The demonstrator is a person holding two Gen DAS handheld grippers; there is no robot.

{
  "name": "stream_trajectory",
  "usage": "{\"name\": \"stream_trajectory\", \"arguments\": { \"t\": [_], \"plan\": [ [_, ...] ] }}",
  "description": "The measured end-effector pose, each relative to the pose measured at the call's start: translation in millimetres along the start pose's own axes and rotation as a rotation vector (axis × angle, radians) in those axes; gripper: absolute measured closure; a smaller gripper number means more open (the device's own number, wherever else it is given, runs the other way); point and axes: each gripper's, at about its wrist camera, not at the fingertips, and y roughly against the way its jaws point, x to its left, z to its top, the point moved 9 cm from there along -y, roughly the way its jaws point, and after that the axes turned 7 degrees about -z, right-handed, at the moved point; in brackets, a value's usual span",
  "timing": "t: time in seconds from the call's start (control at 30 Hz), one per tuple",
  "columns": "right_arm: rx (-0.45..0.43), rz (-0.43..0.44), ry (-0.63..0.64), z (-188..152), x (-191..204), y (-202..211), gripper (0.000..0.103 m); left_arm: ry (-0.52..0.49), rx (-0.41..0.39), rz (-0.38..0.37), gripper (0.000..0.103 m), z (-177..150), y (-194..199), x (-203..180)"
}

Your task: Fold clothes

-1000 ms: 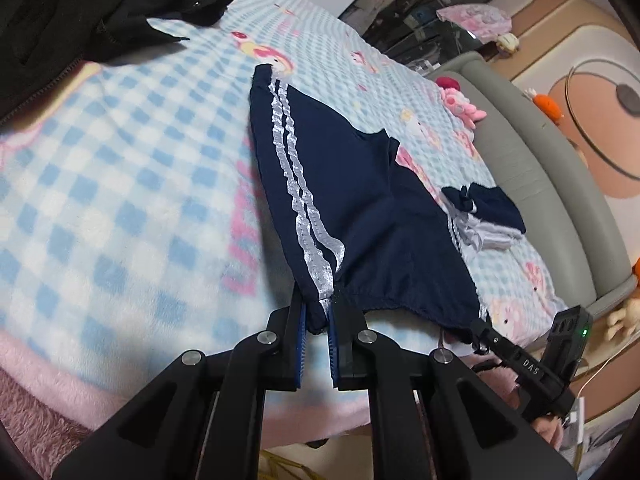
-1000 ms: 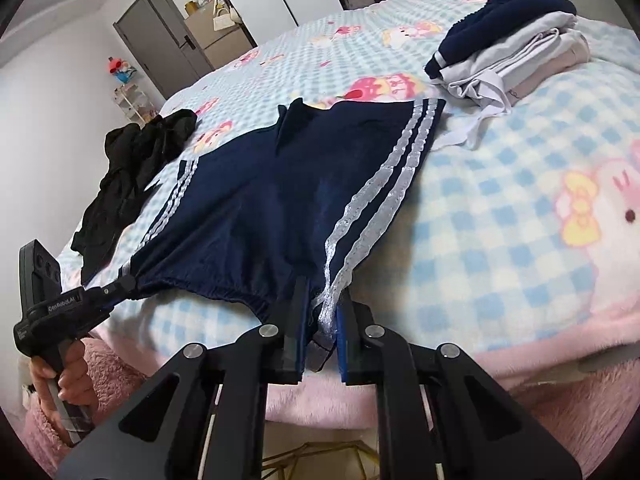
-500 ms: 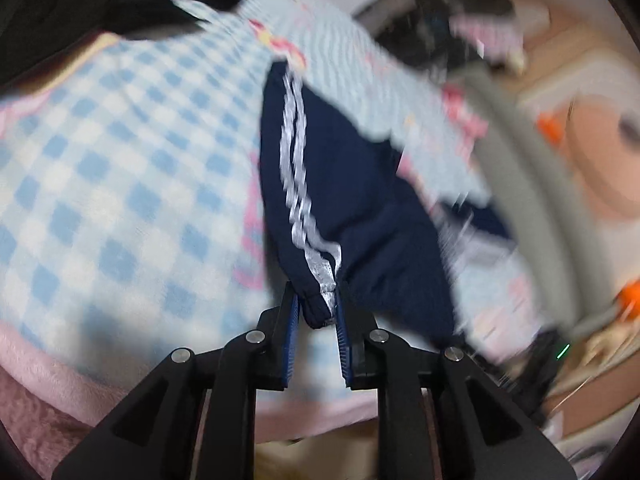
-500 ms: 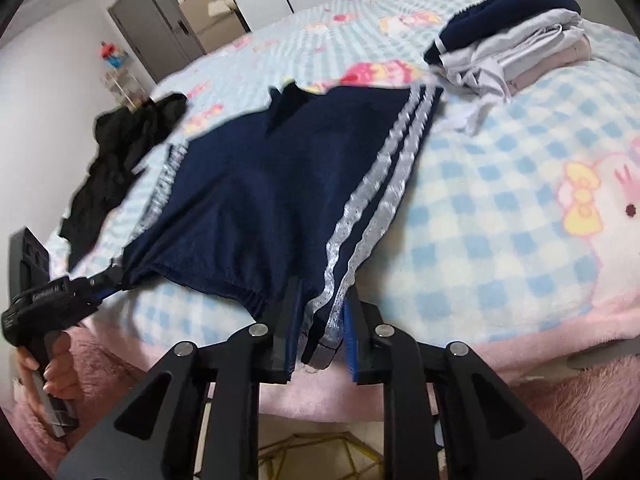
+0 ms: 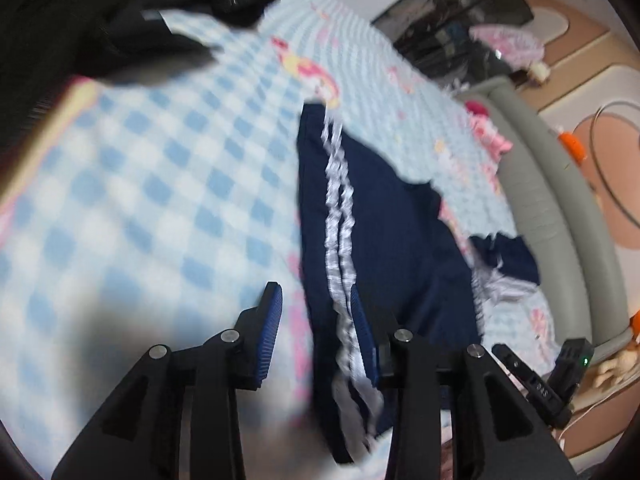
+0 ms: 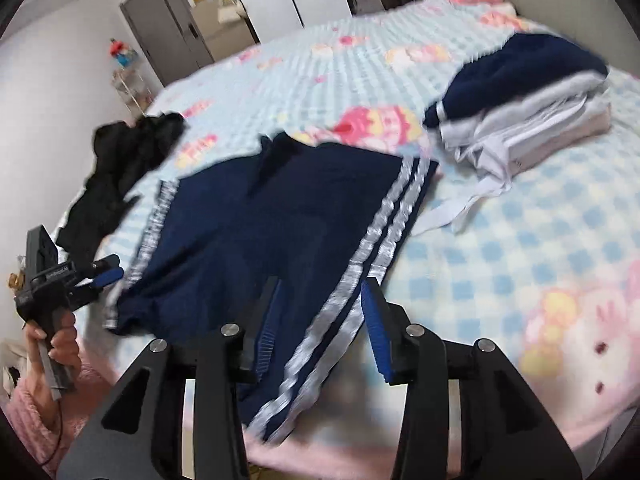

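We see navy shorts [image 6: 280, 216] flat on bed [image 6: 520, 248] | left gripper [image 5: 316, 320] fingers spread | right gripper [image 6: 320, 312] fingers spread, straddling near striped hem

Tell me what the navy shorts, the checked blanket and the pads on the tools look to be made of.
Navy shorts: thin, limp knit, probably polyester; the side stripes are shiny and puckered like satin ribbon. Checked blanket: soft fleece or plush by its fuzzy matte nap. Pads of the right tool: blue and ribbed, likely rubber or soft plastic; the left tool has the same.
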Motion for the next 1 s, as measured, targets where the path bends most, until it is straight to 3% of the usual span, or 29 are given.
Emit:
{"name": "stream_trajectory", "arguments": {
  "t": [0.13,0.17,0.2,0.27,0.3,0.33,0.5,0.57,0.67,0.8,0.83,0.9,1.0],
  "plan": [
    [0.072,0.034,-0.121,-10.2,-9.4,-23.5,0.059,-0.058,0.012,0.003,0.070,0.9,-16.1,-9.3],
    [0.077,0.033,-0.119,-11.0,-7.6,-25.9,0.058,-0.074,0.001,0.022,0.073,2.6,-16.2,-10.3],
    [0.079,0.022,-0.099,-11.2,-4.9,-27.5,0.058,-0.091,-0.009,0.041,0.084,4.2,-16.3,-11.3],
    [0.081,0.004,-0.059,-11.3,1.1,-30.1,0.066,-0.123,-0.030,0.079,0.092,7.6,-16.4,-13.4],
    [0.074,-0.006,-0.035,-10.5,4.3,-29.8,0.085,-0.139,-0.041,0.098,0.096,9.4,-16.3,-14.5],
    [0.058,-0.029,-0.007,-9.3,6.3,-27.8,0.093,-0.156,-0.051,0.117,0.097,11.1,-16.3,-15.7],
    [-0.008,-0.155,0.039,-2.5,-2.0,-18.1,0.096,-0.172,-0.123,0.225,0.098,24.3,-2.8,-4.7],
    [0.005,-0.161,0.022,-3.0,-7.0,-19.8,0.096,-0.165,-0.142,0.281,0.098,30.2,5.6,7.2],
    [0.041,-0.131,0.001,-7.0,-7.9,-25.0,0.090,-0.047,-0.096,0.175,0.095,27.4,7.1,21.0],
    [-0.027,-0.072,-0.076,2.3,-12.2,-8.1,0.070,0.046,-0.060,-0.052,0.066,18.1,13.1,10.3],
    [-0.044,-0.058,-0.095,4.7,-13.4,-3.8,0.067,0.064,-0.049,-0.111,0.062,15.2,14.7,5.9],
    [-0.042,-0.001,-0.159,4.6,-17.5,-0.4,0.066,0.067,-0.018,-0.132,0.061,6.4,11.8,2.3],
    [0.018,0.085,-0.212,-3.2,-15.7,-5.8,0.066,0.033,0.022,-0.068,0.061,-5.0,3.1,0.1]
  ]
}}
